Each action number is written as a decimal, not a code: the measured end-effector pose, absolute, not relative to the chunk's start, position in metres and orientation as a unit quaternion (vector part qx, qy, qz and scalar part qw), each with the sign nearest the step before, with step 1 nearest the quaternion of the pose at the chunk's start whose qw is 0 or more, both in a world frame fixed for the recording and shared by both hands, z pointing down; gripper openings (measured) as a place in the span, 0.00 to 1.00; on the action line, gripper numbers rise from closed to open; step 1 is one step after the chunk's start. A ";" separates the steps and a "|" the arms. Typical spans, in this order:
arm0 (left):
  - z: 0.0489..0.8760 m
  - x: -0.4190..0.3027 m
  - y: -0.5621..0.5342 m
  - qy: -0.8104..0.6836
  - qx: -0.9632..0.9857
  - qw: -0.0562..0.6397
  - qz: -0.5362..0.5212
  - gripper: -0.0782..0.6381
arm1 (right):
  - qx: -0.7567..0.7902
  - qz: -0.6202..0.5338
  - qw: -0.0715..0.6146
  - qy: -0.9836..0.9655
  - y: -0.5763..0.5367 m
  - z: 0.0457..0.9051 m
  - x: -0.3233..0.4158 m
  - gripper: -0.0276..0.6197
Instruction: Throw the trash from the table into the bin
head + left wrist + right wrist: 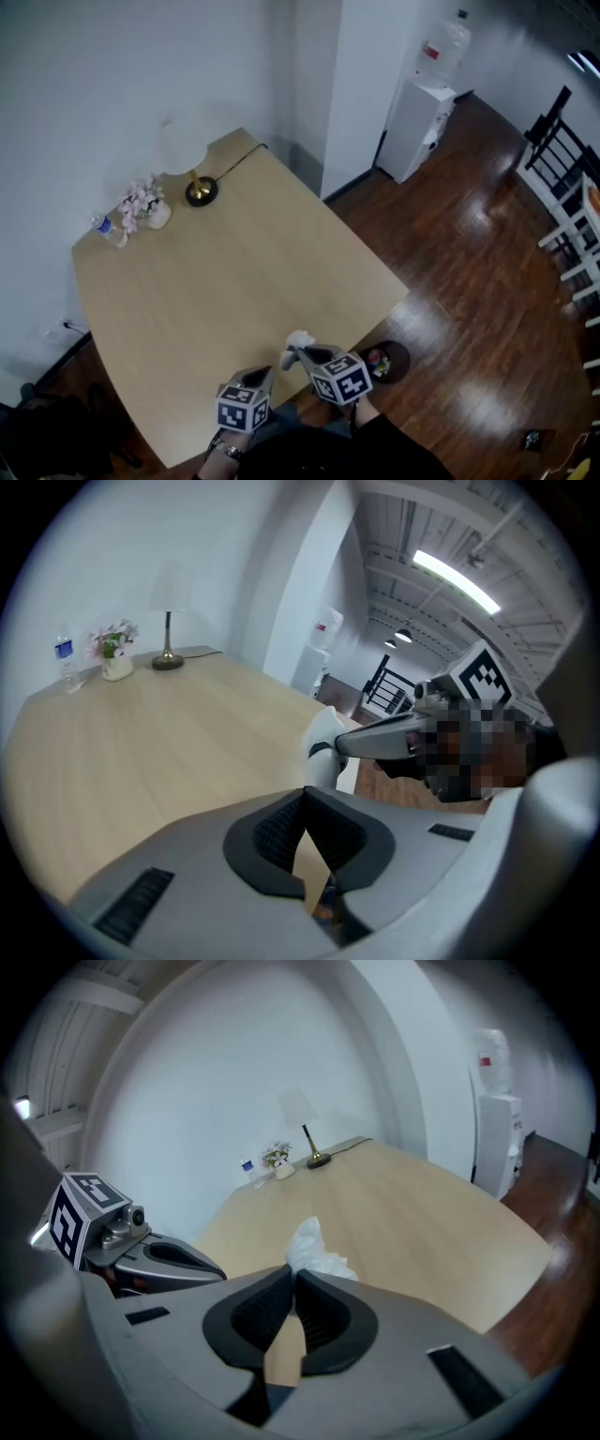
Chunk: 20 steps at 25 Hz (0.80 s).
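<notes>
Lamp [200, 190], flowers [141, 199] and bottle [109, 230] line the table's [244, 272] far edge; the bin [401, 356] stands off its near corner.

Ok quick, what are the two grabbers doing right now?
Left gripper: closed, empty.
Right gripper: closed on a crumpled white tissue.

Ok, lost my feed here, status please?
Right gripper shut on crumpled tissue. Left gripper shut, empty. Bin on floor beside table, nothing seen in the way.
</notes>
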<state>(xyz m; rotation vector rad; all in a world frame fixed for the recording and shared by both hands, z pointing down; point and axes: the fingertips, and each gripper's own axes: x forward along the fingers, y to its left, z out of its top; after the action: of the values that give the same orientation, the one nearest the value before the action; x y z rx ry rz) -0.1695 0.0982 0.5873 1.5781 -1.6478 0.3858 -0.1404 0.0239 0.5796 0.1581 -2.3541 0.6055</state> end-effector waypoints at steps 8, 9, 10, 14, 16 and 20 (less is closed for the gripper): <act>0.593 -0.094 0.054 -0.573 0.692 0.385 0.212 0.12 | 0.148 0.272 0.327 -0.893 -0.011 0.592 -0.050 0.07; 0.594 -0.082 0.049 -0.563 0.699 0.383 0.219 0.12 | 0.160 0.277 0.325 -0.890 -0.014 0.593 -0.036 0.07; 0.595 -0.070 0.044 -0.552 0.707 0.381 0.225 0.12 | 0.171 0.283 0.322 -0.887 -0.017 0.596 -0.022 0.07; 0.599 -0.020 0.028 -0.511 0.732 0.377 0.248 0.12 | 0.211 0.304 0.315 -0.874 -0.026 0.605 0.031 0.07; 0.601 0.003 0.022 -0.490 0.744 0.374 0.259 0.12 | 0.229 0.315 0.313 -0.866 -0.029 0.612 0.056 0.07; 0.607 0.047 0.012 -0.448 0.766 0.366 0.281 0.12 | 0.263 0.336 0.308 -0.850 -0.034 0.632 0.103 0.07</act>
<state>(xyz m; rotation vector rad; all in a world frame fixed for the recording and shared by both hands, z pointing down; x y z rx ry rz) 0.0467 0.0121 0.6066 1.9686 -1.1527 0.7226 0.1027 -0.0341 0.6322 0.6952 -2.2477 0.8881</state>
